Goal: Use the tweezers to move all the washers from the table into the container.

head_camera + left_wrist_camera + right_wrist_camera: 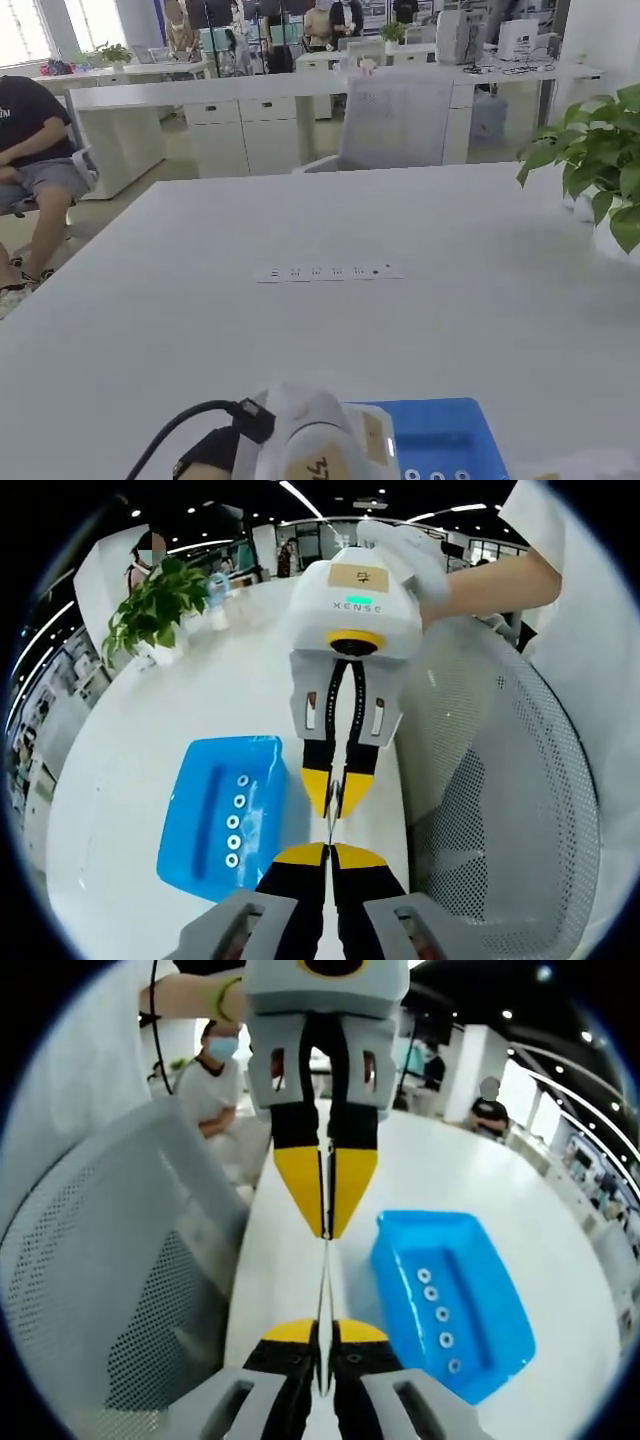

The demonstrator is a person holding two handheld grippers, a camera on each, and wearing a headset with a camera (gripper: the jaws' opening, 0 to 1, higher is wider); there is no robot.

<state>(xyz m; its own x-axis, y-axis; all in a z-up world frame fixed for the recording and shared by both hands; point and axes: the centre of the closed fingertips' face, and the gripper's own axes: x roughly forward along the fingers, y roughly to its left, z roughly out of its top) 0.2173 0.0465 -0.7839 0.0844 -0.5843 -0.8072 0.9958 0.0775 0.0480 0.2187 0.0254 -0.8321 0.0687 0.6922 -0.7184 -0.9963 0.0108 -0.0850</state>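
The white counter (pixel 400 230) is being left mostly bare out front, and the blue container (pixel 490 1310) is being kept near its front edge, right by a mesh chair back (pixel 120 1290).

Progress-wise, five washers (pixel 441 1313) are being shown in a neat row down the middle of the container, so that part is looking done. Whether more are lying out on the counter can't be told tbh, since the patch around the container is hardly being covered by these angles.

The left tool (pixel 328 855) and the right tool (pixel 322 1332) are being held nose to nose just beside the container, about over the counter's edge. Both are being squeezed nearly all the way closed, each pinching one end of the tweezers (pixel 322 1280).

So the tweezers are being held up off the counter between the two tools. Their long axis is being run straight from one set of tips to the other, roughly parallel to the container's long side and the washer row. Which end is the pointy one can't be told, as they're being seen edge-on as a thin sliver. My guess is they're being passed across or re-gripped, with no washer being carried.
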